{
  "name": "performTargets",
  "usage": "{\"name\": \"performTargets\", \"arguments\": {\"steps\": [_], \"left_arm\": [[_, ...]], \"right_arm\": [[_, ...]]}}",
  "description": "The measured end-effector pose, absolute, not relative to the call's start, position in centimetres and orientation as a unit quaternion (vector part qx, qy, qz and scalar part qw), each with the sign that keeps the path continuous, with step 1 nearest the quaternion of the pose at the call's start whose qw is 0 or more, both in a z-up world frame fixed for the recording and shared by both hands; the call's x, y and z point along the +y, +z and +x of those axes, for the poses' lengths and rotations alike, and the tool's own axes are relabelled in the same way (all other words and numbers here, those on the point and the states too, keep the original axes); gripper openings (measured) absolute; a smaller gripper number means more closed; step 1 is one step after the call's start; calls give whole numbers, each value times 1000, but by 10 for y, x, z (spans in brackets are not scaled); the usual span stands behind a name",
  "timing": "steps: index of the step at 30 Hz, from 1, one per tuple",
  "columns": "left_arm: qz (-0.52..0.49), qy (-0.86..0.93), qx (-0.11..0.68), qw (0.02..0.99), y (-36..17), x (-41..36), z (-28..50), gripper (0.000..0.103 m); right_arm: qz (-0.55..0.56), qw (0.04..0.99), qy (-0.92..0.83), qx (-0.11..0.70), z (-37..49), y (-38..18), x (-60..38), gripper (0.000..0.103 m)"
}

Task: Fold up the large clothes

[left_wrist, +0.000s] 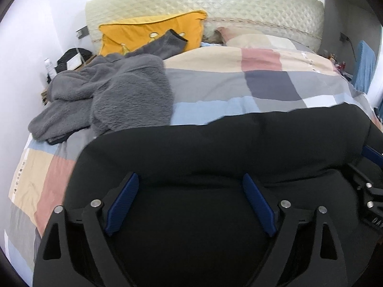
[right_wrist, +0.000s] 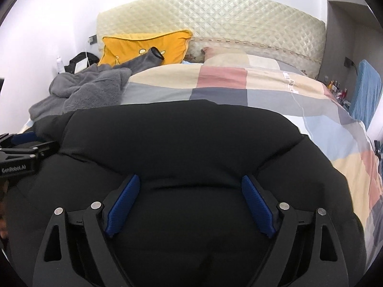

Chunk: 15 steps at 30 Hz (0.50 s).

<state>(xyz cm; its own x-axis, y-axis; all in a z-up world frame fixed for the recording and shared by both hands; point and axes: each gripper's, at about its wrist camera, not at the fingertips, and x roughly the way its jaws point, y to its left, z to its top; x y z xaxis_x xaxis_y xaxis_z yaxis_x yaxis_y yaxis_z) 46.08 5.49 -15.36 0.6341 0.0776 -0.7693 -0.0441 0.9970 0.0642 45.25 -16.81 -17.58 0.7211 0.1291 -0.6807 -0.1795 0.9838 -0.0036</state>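
Two pairs of tongs fill the foreground, one in each wrist view. Left tongs [left_wrist: 190,201]: blue pads [left_wrist: 123,205] spread wide, nothing pinched between them, poised over a black padded garment [left_wrist: 215,148]. Right tongs [right_wrist: 190,202]: pads [right_wrist: 257,206] likewise spread wide, with no fold caught between them, above the same black garment [right_wrist: 179,143]. Whether the pad tips touch the cloth cannot be told. In the right wrist view the black body of the left tongs shows at the left edge, just beside the garment's left side.

The black garment lies on the near part of the bed, puffy and creased, covering the near end of a checked quilt [left_wrist: 239,81] in beige, pink, grey, navy and pale blue.

Farther back, on the left side of the bed, a grey fleece garment [left_wrist: 115,91] lies crumpled, one sleeve [left_wrist: 165,45] reaching up against a yellow cushion [left_wrist: 143,32]. Behind the cushion stands a cream quilted headboard [left_wrist: 215,2]. Left of the bed, dark items rest on a low stand [left_wrist: 71,59] against the white wall; at the far right a blue upright object [left_wrist: 365,64] stands beside the bed.
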Motion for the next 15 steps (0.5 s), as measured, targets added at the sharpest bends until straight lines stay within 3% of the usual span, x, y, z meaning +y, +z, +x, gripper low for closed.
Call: {"name": "performTargets", "arguments": {"steps": [15], "left_arm": [[-22, 130, 432, 892, -155, 159, 417, 91]], "right_arm": [[20, 933, 48, 356, 405, -158, -239, 93]]}}
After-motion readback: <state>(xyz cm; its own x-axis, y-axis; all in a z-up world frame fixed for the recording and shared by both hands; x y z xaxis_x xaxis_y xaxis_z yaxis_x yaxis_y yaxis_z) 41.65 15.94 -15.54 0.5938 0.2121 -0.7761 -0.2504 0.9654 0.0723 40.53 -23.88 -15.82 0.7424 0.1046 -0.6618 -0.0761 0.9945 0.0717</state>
